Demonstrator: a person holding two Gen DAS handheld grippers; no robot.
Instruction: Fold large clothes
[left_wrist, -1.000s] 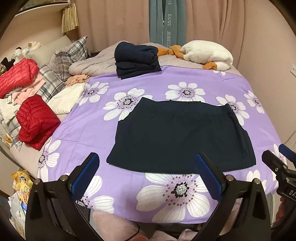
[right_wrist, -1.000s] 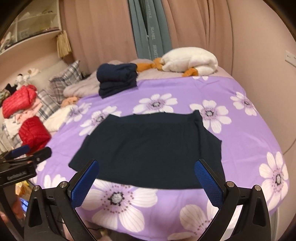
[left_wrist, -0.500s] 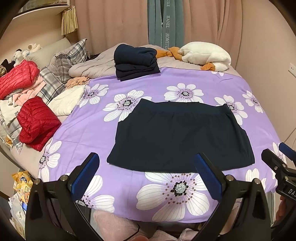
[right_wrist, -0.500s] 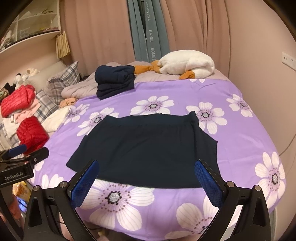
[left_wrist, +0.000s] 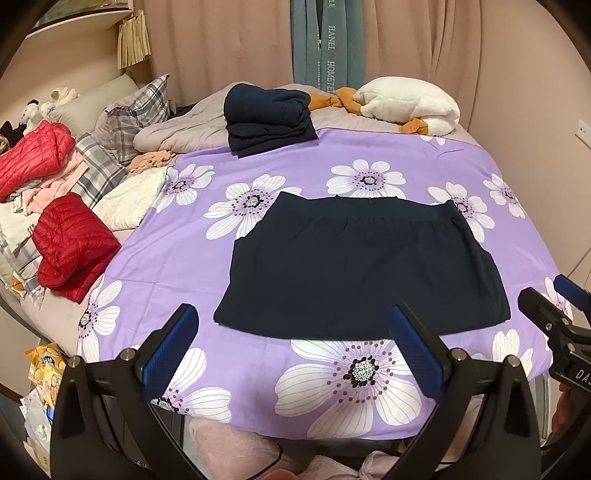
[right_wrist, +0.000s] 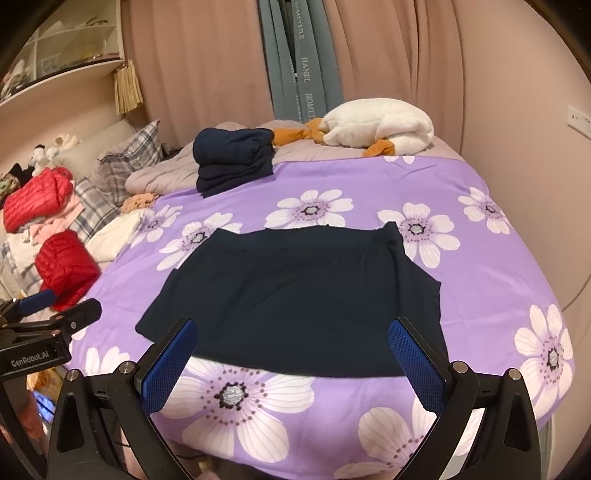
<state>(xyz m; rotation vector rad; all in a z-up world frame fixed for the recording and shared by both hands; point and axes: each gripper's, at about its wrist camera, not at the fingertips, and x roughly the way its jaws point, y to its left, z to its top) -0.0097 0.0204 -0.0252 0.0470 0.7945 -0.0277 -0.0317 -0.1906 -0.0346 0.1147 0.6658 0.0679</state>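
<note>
1. Both cameras are drifting only slightly compared with a second ago; the dark skirt (left_wrist: 364, 266) is lying just as it was, and nothing on the bed has shifted.
2. The skirt is lying flat on the purple flowered bedspread (left_wrist: 192, 258), waistband on the far side and hem toward the near edge, apparently spread out so its corners are reachable for a first fold.
3. The left gripper (left_wrist: 293, 349) is hovering short of the skirt's hem, fingers spread wide and holding nothing.
4. The right gripper (right_wrist: 293, 356) is hovering likewise, just over the skirt's near hem, fingers wide apart and empty; it is not touching the cloth.
5. Judgement: both tools are being held apart and ready to take the hem corners, left and right of the skirt.
6. Beyond the skirt, a folded dark stack (left_wrist: 267, 120) is sitting at the bedspread's far edge, probably finished work.
7. Red jackets (left_wrist: 72, 245) and other unsorted clothes are lying left of the skirt, well apart.
</note>
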